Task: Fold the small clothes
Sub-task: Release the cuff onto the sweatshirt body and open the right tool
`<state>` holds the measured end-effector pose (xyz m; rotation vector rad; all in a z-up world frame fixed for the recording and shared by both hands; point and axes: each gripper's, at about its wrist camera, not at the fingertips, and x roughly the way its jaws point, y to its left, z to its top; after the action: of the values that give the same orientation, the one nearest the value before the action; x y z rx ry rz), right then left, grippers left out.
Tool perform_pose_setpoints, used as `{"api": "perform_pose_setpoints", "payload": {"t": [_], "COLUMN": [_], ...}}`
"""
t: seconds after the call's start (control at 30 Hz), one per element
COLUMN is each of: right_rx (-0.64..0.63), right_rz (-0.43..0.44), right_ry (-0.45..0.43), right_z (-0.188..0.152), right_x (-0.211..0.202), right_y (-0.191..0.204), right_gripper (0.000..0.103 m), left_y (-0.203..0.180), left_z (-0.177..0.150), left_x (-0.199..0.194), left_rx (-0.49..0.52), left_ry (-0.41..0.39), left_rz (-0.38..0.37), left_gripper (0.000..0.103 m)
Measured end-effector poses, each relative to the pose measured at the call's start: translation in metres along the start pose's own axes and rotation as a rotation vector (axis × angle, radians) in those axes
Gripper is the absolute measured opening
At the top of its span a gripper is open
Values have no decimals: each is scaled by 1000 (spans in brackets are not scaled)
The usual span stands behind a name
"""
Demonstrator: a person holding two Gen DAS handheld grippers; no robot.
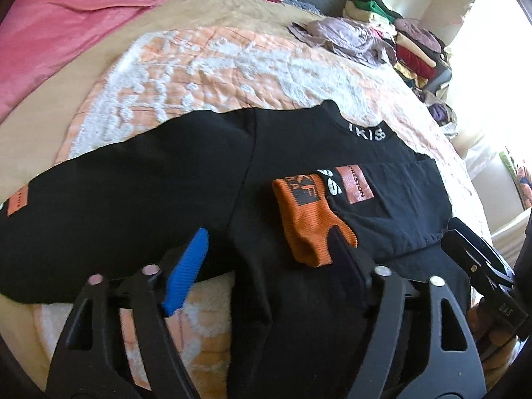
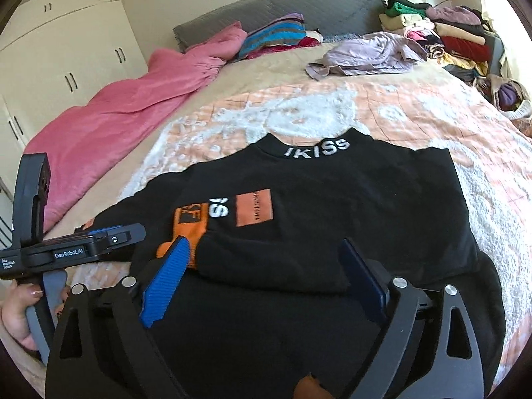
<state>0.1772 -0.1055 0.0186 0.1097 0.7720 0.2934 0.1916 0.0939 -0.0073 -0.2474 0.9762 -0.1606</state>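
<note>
A black sweatshirt point(image 1: 166, 199) with white collar lettering lies spread on a peach and white quilt point(image 1: 232, 73). One sleeve is folded across the body, and its orange cuff point(image 1: 306, 219) lies in the middle. The other sleeve stretches out to the left. My left gripper point(image 1: 266, 266) hangs open over the hem, its dark right finger beside the cuff and nothing pinched. In the right wrist view my right gripper point(image 2: 266, 276) stands open over the folded sleeve of the sweatshirt point(image 2: 365, 199), with the cuff point(image 2: 189, 226) by its blue left finger. A hand point(image 2: 16, 319) holds the left gripper point(image 2: 83, 249) at the left.
A pink duvet point(image 2: 116, 116) runs along the bed's left side. A crumpled lilac garment point(image 2: 365, 53) and a stack of folded clothes point(image 2: 449, 33) sit at the far right. Striped fabric point(image 2: 276, 33) lies by the grey headboard point(image 2: 232, 13). White wardrobe doors point(image 2: 66, 50) stand on the left.
</note>
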Motion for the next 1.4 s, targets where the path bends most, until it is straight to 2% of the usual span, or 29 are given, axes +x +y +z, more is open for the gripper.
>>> {"api": "perform_pose_setpoints", "payload": {"t": [0.07,0.13,0.27,0.7,0.97,1.4], "right_rx": [-5,-15,-38,-114,-189,-306], "right_rz": [3,9,17,53,63,85], "right_ry": [-7,-10,-8,-15,-24,-31], "right_z": [0,1,2,8,12,10], "right_x": [-2,-3,-3,-4,4,15], "right_y": [4,10,21,60,92,141], "right_gripper": [95,96,96,96,96,96], "left_y": [3,8,19,45,72,114], "left_z": [-1,-2,-5,-13,-20,-34], "left_x": [-4,-9,-21,-42,-59,-83], "left_rx": [-8,-22,-44,-92,-133,-221], "left_ry": [-9,-15,-39,-73,-102,-133], "left_rz": [4,11,36,75,148,185], "left_gripper": [76,85,93,93,93,93]}}
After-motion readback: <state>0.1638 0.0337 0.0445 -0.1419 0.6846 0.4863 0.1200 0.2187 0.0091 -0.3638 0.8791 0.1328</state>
